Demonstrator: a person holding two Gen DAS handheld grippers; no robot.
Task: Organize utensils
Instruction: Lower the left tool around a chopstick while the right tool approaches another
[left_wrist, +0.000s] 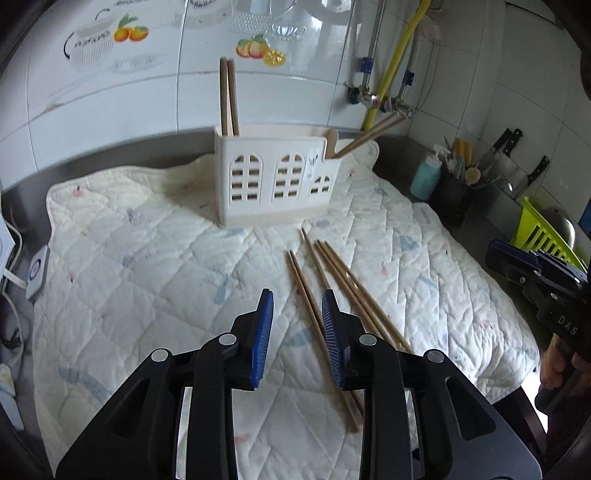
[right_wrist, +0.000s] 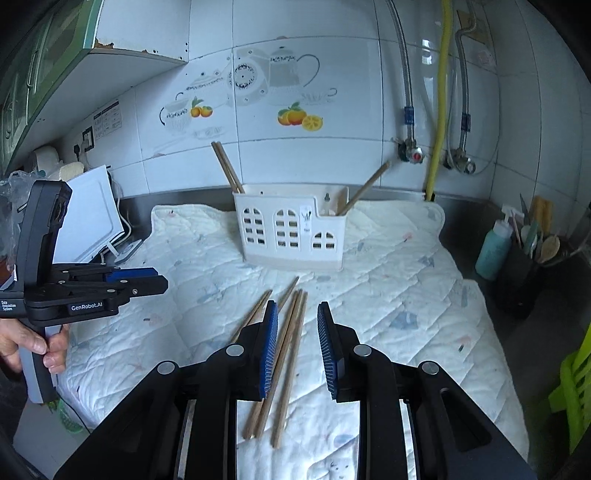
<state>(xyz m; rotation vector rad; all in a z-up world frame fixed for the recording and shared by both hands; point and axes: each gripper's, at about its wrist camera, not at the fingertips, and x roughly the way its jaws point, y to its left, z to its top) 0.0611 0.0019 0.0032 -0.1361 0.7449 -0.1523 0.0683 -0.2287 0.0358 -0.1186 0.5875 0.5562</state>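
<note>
A white house-shaped utensil holder (left_wrist: 277, 181) (right_wrist: 291, 232) stands on the quilted mat near the wall. Two wooden chopsticks (left_wrist: 227, 96) stand upright in its left end and others (left_wrist: 369, 133) lean out of its right end. Several loose chopsticks (left_wrist: 343, 284) (right_wrist: 291, 332) lie in a bunch on the mat in front of it. My left gripper (left_wrist: 297, 295) hovers over the bunch's left side, jaws apart and nothing gripped. My right gripper (right_wrist: 298, 306) hangs above the same bunch, also open and empty. Each gripper shows in the other's view, the left gripper (right_wrist: 159, 280) and the right gripper (left_wrist: 495, 254).
The quilted mat (left_wrist: 147, 258) covers a steel counter. At the right stand a teal bottle (right_wrist: 493, 247), a black pot of utensils (right_wrist: 524, 273), knives (left_wrist: 506, 147) on the wall and a green rack (left_wrist: 543, 232). A white board (right_wrist: 92, 218) and cables sit at the left. Pipes (right_wrist: 439, 110) run down the wall.
</note>
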